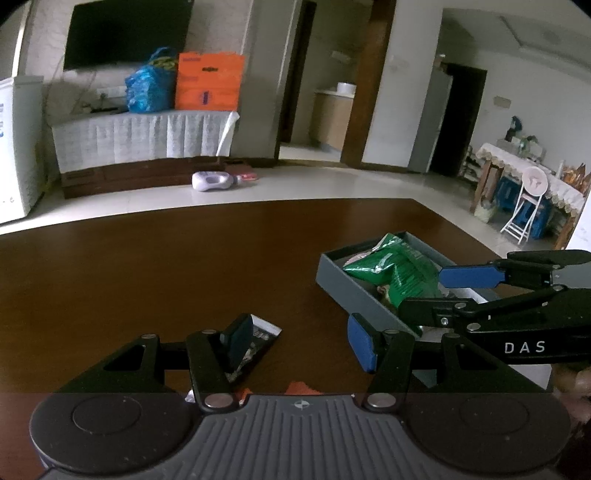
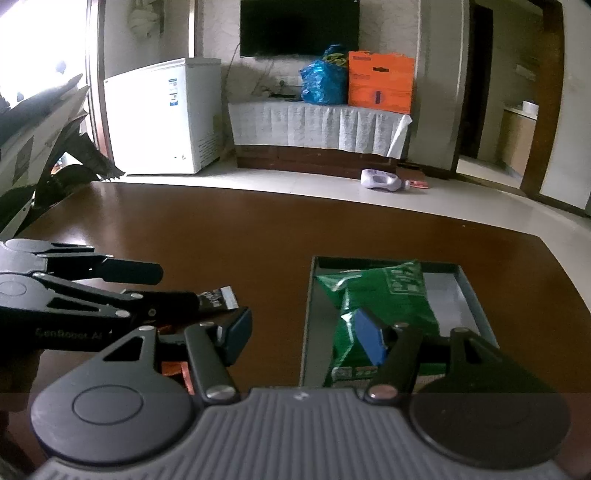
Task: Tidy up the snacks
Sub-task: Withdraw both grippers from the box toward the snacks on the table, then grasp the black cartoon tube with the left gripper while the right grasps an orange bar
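My left gripper [image 1: 301, 341] hangs low over the brown table [image 1: 147, 266] with its fingers spread wide apart and nothing between them. Just past its left finger, a small dark snack packet [image 1: 258, 341] lies flat on the wood, partly hidden behind that finger's pad. Near the gripper's base I can make out orange scraps [image 1: 299, 387], maybe another wrapper, but too little shows for me to be sure. My right gripper [image 2: 306, 334] is also spread open and empty, held above the near end of the grey tray [image 2: 476, 295] that sits on the right side of the table. A green snack bag [image 2: 380, 299] lies crumpled inside the tray, filling most of its near half, and my right finger's blue pad sits in front of the bag in that view; I cannot tell whether it touches. From the left camera the right gripper comes in from the side, one finger over the tray and one at its near wall. Across the room stand a white chest freezer [image 2: 162, 114], a dark television [image 2: 299, 26], and a cloth-covered cabinet holding a blue bag [image 2: 321, 83] and an orange box [image 2: 380, 81]. A white bottle [image 2: 380, 181] lies on the pale floor.
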Demonstrator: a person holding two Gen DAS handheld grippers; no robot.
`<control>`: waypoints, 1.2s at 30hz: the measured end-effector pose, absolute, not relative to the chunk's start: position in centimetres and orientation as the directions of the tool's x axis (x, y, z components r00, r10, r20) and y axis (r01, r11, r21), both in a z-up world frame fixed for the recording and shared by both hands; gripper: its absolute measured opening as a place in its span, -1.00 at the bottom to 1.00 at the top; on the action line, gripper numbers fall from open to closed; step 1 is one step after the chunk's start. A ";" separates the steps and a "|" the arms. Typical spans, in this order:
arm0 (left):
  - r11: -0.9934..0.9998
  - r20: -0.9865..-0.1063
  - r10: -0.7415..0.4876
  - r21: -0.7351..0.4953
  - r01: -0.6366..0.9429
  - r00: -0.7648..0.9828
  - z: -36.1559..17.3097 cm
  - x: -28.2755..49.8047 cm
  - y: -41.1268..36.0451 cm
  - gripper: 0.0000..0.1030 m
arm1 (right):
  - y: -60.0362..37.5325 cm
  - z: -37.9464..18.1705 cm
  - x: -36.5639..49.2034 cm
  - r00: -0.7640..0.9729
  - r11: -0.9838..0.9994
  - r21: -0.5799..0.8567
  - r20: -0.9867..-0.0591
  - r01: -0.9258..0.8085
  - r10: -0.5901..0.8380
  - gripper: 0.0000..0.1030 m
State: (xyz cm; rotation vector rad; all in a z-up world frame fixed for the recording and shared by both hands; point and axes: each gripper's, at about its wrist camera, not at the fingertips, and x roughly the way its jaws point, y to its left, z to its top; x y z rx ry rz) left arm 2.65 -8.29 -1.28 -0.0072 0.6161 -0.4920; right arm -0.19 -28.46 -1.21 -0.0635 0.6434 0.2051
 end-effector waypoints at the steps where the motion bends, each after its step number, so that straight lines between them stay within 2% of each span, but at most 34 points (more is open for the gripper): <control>1: 0.887 -0.556 -0.441 -0.147 0.439 0.705 -1.3 2.6 -8.1 0.11 | -28.3 -1.3 -0.2 0.779 0.977 0.004 -0.602 -0.214 0.173 0.22; 16: 0.915 -0.595 -0.381 -0.129 0.383 0.708 -2.4 3.4 -5.5 0.15 | -26.1 -2.3 -0.1 0.728 0.944 -0.002 -0.637 -0.330 0.253 0.22; 36: 0.919 -0.646 -0.350 -0.096 0.382 0.679 -4.0 4.5 -6.6 0.22 | -24.2 -5.3 -0.3 0.621 0.890 -0.023 -0.725 -0.455 0.299 0.22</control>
